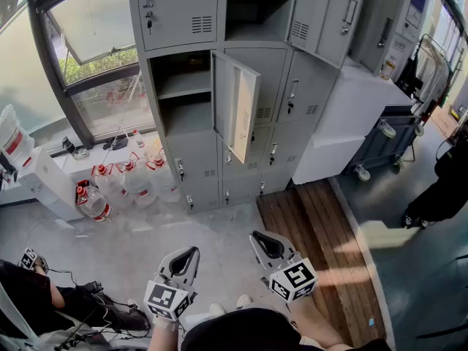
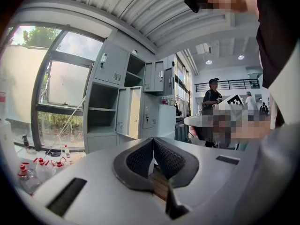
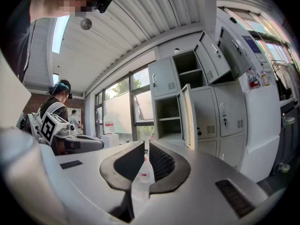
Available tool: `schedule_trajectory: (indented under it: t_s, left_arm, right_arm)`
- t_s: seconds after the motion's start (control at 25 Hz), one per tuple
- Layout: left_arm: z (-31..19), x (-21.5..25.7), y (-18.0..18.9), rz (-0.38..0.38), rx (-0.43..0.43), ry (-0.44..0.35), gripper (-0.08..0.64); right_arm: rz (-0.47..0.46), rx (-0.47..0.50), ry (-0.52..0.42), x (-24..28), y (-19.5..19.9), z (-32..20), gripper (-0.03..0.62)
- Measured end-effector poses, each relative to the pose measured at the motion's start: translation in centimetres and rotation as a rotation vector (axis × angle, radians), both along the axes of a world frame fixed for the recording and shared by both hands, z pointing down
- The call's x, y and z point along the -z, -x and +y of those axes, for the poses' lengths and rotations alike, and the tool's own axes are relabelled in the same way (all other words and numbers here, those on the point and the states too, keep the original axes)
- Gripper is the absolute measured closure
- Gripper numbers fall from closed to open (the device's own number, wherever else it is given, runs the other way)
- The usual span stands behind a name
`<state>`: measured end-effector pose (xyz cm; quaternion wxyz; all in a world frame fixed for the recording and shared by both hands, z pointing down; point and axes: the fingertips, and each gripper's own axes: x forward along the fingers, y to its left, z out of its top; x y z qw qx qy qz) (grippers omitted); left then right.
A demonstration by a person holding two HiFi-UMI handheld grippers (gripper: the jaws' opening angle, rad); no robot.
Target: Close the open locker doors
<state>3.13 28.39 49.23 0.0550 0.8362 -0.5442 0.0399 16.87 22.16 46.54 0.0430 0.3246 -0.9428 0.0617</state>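
Note:
A bank of grey lockers [image 1: 285, 86] stands ahead against the wall. One middle-row door [image 1: 235, 104] swings out towards me, baring a shelved compartment [image 1: 184, 93]. An upper compartment [image 1: 252, 6] is open too, its door [image 1: 319, 13] swung to the right. Both grippers hover low in the head view, well short of the lockers. My left gripper [image 1: 184, 258] is shut and empty, as is my right gripper [image 1: 265, 246]. The left gripper [image 2: 153, 138] in its own view faces the open door [image 2: 129, 112]. The right gripper [image 3: 144, 142] in its view has the open door [image 3: 187, 116] to its right.
Several water bottles [image 1: 124, 185] stand on the floor left of the lockers, under a window [image 1: 95, 42]. A wooden platform [image 1: 322, 232] runs right of the lockers, by a white cabinet [image 1: 351, 115] and a wheeled cart [image 1: 384, 141]. People stand at right [image 1: 446, 189] and lower left [image 1: 29, 291].

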Motion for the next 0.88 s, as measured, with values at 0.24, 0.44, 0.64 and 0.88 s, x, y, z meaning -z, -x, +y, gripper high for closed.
schedule_trajectory:
  t_s: [0.24,0.44,0.64,0.88]
  left_arm:
    - [-1.3,0.3,-3.0,-0.015,-0.024,0.003,0.538]
    - [-2.7,-0.4,-4.8,-0.031,-0.021,0.005,0.538]
    - [-3.3,-2.0,-5.7,-0.021,0.014,0.029,0.537]
    - [-5.0,-3.1,-4.8,-0.019,0.049,0.067,0.537]
  right_arm:
    - [-0.001,-0.005,-0.002,0.6,-2.6,-0.7,0.538]
    - [0.006,-0.038,0.022,-0.6,-5.1,-2.6,0.537]
    - [0.020,-0.025,0.026,-2.0,-6.0,-4.1,0.537]
    - [0.043,0.016,0.020,-2.3,-4.8,-6.4,0.537]
